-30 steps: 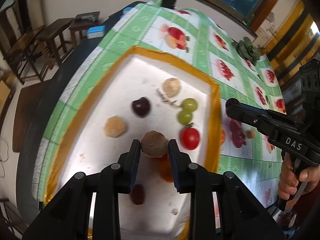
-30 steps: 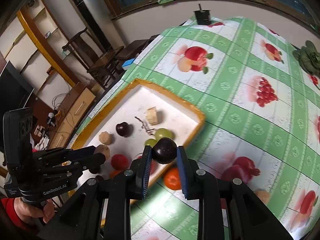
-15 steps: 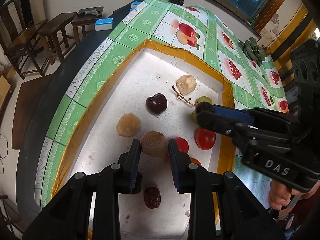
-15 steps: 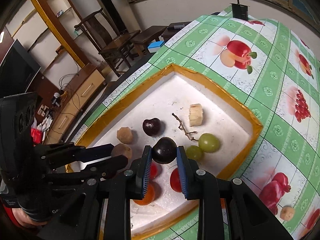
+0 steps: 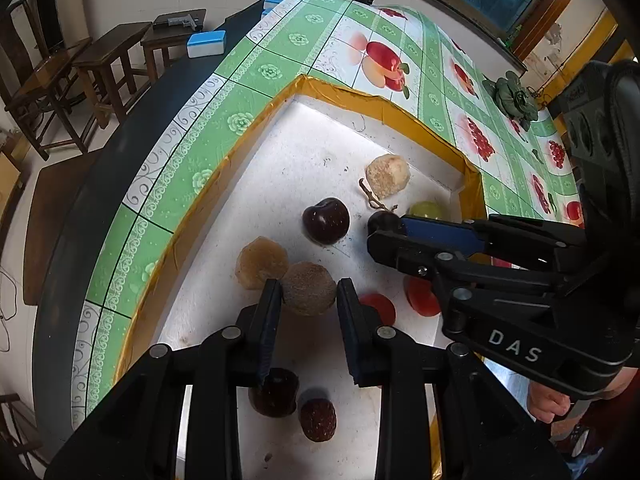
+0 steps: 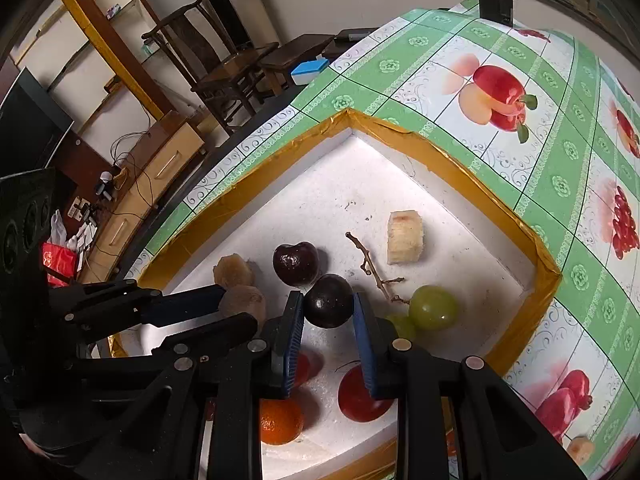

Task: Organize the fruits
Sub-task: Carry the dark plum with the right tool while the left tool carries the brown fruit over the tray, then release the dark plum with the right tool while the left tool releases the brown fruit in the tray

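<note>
Left wrist view: white foam tray with orange-taped rim (image 5: 340,90) sat on the green fruit-print tablecloth (image 5: 248,68). Left gripper (image 5: 309,294) was clamped on a rough brown round fruit (image 5: 308,288), low over the tray, a tan lump (image 5: 261,262) touching at 10 o'clock. Right gripper (image 6: 328,308) was clamped on a dark glossy plum (image 6: 328,306), a dark cherry (image 6: 296,263) at 11 o'clock. Judgement: lower each until seated, open slowly, withdraw straight back so neighbours don't roll. Contact underneath was hidden; red fruits were partly covered by fingers.
</note>
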A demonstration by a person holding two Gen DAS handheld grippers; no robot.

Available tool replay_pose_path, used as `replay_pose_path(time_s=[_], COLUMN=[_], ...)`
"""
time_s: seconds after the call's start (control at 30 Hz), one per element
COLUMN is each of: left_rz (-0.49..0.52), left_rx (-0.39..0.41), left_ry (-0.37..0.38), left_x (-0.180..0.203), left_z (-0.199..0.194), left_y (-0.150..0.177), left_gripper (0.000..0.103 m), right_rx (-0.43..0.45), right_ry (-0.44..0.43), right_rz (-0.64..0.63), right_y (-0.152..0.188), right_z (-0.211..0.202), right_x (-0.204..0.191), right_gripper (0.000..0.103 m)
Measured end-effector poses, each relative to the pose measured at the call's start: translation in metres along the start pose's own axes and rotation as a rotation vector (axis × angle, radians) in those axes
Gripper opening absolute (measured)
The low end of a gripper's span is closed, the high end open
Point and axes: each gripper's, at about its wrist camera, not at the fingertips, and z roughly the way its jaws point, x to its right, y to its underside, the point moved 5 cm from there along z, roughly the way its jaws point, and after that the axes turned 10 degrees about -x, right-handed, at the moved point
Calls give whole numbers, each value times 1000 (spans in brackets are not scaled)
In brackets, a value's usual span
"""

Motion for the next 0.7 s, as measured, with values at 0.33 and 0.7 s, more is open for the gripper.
replay_pose_path(time_s=[0.33, 0.7], left_rz=[11, -8], left_rx=[1, -14], left_ry=[-12, -24], left_x=[1, -3], left_z=[1, 6], left_y=[-1, 4], left_gripper=[26, 26], right_rx=[-15, -1], right_ry=[27, 56], right_rz=[-20, -17], right_y=[-2, 0], right_z=[8, 4], right_x=[2, 3], right_gripper=[26, 27])
